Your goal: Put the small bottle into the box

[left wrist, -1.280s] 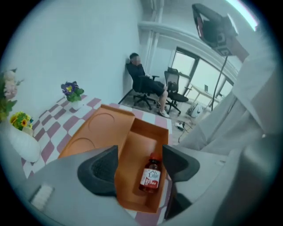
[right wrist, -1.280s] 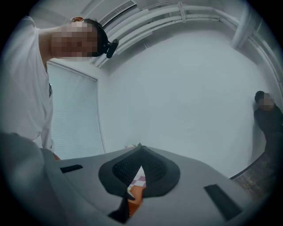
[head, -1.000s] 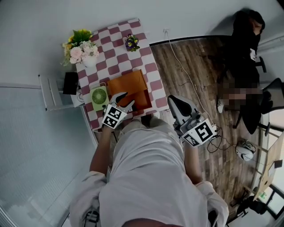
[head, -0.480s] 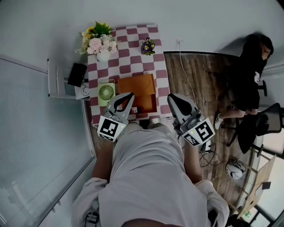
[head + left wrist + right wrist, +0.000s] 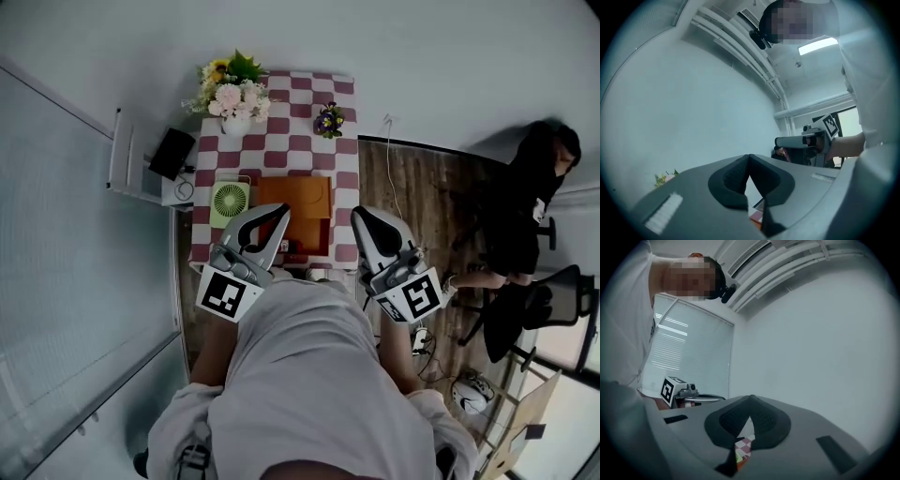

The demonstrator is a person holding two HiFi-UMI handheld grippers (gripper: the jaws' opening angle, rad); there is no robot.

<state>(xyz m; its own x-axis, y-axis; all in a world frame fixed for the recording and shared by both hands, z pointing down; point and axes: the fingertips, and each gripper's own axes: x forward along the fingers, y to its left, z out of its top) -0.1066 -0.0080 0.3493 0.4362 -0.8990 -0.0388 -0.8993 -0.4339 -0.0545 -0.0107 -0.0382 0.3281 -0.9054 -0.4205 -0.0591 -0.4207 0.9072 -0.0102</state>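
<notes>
The open brown box lies on the checkered table, near its front edge. A tiny pale object shows at the box's near left corner; it is too small to tell whether it is the small bottle. My left gripper is held up close to the body, over the box's near left side, shut and empty. In the left gripper view its tips meet against a bare wall. My right gripper hangs beside the table's near right corner, also shut with nothing in it.
A green fan stands left of the box. A flower bouquet and a small purple flower pot stand at the table's far end. A grey shelf with a black device is on the left. A person sits at the right.
The left gripper's jaws stood open over the box a second ago and are now shut. Both grippers have come back toward the body, and the view has swung so the table sits further off.
</notes>
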